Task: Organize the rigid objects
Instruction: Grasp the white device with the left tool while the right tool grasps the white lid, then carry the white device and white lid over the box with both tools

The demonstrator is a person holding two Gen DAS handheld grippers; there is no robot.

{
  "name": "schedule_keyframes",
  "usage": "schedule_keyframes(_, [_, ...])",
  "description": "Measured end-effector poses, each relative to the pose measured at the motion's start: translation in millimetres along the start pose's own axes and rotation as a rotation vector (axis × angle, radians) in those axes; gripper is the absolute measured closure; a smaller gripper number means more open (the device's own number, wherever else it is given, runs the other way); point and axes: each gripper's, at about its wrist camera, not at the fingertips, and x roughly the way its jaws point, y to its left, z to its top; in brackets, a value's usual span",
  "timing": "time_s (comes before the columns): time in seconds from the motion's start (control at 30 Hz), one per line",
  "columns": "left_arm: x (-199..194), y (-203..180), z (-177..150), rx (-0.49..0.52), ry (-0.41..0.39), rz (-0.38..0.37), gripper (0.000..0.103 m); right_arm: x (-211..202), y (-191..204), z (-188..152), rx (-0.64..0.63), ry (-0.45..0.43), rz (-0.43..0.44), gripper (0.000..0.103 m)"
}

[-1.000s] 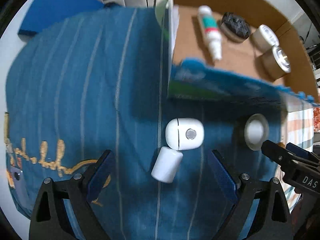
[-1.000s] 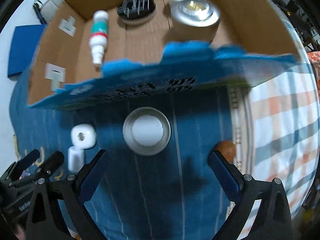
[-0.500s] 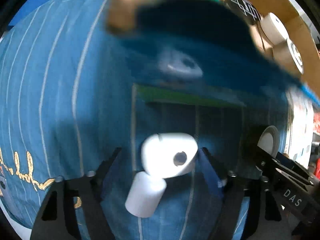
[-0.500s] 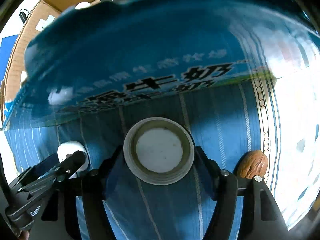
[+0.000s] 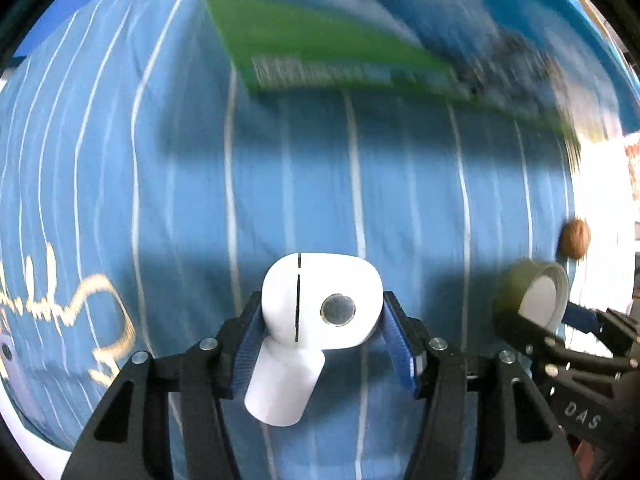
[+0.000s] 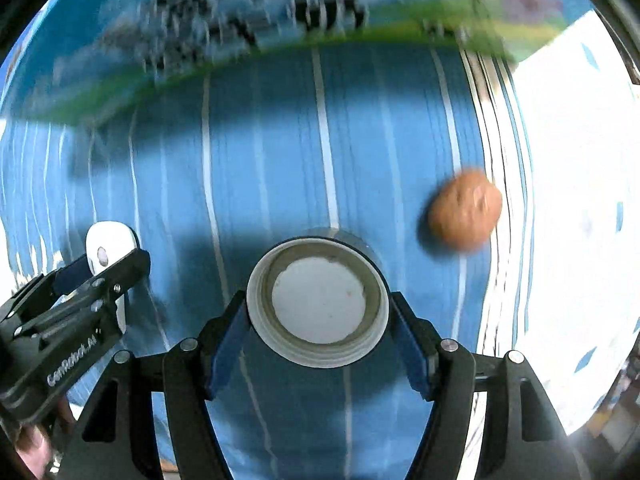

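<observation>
Low centre of each wrist view: left gripper (image 5: 320, 328) closing on white case (image 5: 320, 304), pads touching; right gripper (image 6: 318, 320) clamped on lid (image 6: 318, 306). Best to firm both 2 grips before lifting; cylinder (image 5: 284, 388) touching below.

Right hand-held gripper (image 6: 318, 320) clamped on round jar lid (image 6: 318, 302); walnut (image 6: 464, 209) nearby on striped blue cloth (image 6: 280, 160).

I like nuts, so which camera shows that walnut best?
The right wrist view: the walnut lies large and unblocked on the striped cloth, though slightly blurred. The left wrist view shows it only small, near the right edge.
</observation>
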Motion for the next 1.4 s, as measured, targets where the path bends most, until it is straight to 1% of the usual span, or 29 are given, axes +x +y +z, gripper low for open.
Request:
schedule_keyframes(0.07, [3.7,-6.7,-17.2,0.004,0.017,-0.003,0.049,1.1,-0.1,-7.0,-0.007,-0.002,-0.01,0.033])
schedule_keyframes(0.13, [8.1,-9.4,-27.5,0.003,0.025,0.002,0.049,2.1,-2.1,-9.5,0.01,-0.004,-0.003,0.033])
schedule_keyframes(0.2, [12.5,-14.9,-33.6,0.007,0.009,0.026,0.049,9.2,-4.8,-7.0,0.02,0.012,-0.017,0.032])
schedule_keyframes(0.23, [13.7,-17.2,-34.0,0.01,0.008,0.036,0.049,6.4,-11.2,2.3,0.023,0.017,-0.018,0.03])
schedule_keyframes(0.27, [15.2,-18.4,-34.6,0.011,0.009,0.038,0.049,6.1,-13.6,5.9,0.019,0.012,-0.026,0.03])
schedule_keyframes(0.33, [16.4,-22.4,-37.4,0.011,0.01,0.037,0.049,8.3,-4.2,9.0,-0.003,0.011,-0.06,0.031])
schedule_keyframes(0.37, [14.7,-22.0,-31.4,0.011,0.011,0.038,0.049,7.6,-12.0,13.0,-0.009,0.007,-0.075,0.032])
schedule_keyframes(0.4, [13.5,-21.5,-33.8,0.01,0.01,0.038,0.049,10.6,-3.0,13.5,-0.013,0.005,-0.087,0.035])
schedule_keyframes(0.43, [13.3,-20.7,-33.6,0.009,0.01,0.038,0.049,9.8,5.9,12.3,-0.017,0.003,-0.094,0.035])
schedule_keyframes(0.47, [13.1,-20.5,-33.6,0.007,0.01,0.038,0.049,10.1,6.9,13.3,-0.017,0.003,-0.092,0.036])
schedule_keyframes(0.5, [10.3,-16.2,-23.4,0.003,0.011,0.037,0.049,8.4,9.0,13.3,-0.022,0.004,-0.091,0.036])
schedule_keyframes(0.53, [12.3,-21.0,-20.9,-0.001,0.008,0.034,0.049,6.9,10.0,12.3,-0.023,0.005,-0.088,0.036])
schedule_keyframes(0.6, [6.2,-17.8,-17.7,-0.005,0.001,0.028,0.049,9.5,15.1,2.5,-0.025,0.006,-0.079,0.036])
schedule_keyframes(0.67, [-4.0,-15.5,-19.8,-0.007,-0.011,0.023,0.049,0.5,10.5,-2.4,-0.028,-0.003,-0.08,0.036])
schedule_keyframes(0.7, [-8.4,-15.5,-18.7,-0.006,-0.019,0.023,0.049,-6.2,0.0,-4.7,-0.031,-0.007,-0.079,0.036])
schedule_keyframes(0.97, [-51.8,-18.9,-21.2,0.005,-0.095,0.019,0.049,-42.2,2.3,-8.8,-0.068,-0.068,-0.065,0.036])
schedule_keyframes(1.17, [-92.9,-18.8,-26.4,-0.003,-0.139,-0.02,0.049,-92.0,6.6,-15.8,-0.101,-0.143,-0.052,0.036])
schedule_keyframes(1.4, [-152.2,-22.5,-30.4,0.013,-0.226,-0.049,0.049,-161.2,-4.4,-20.7,-0.087,-0.253,-0.022,0.036])
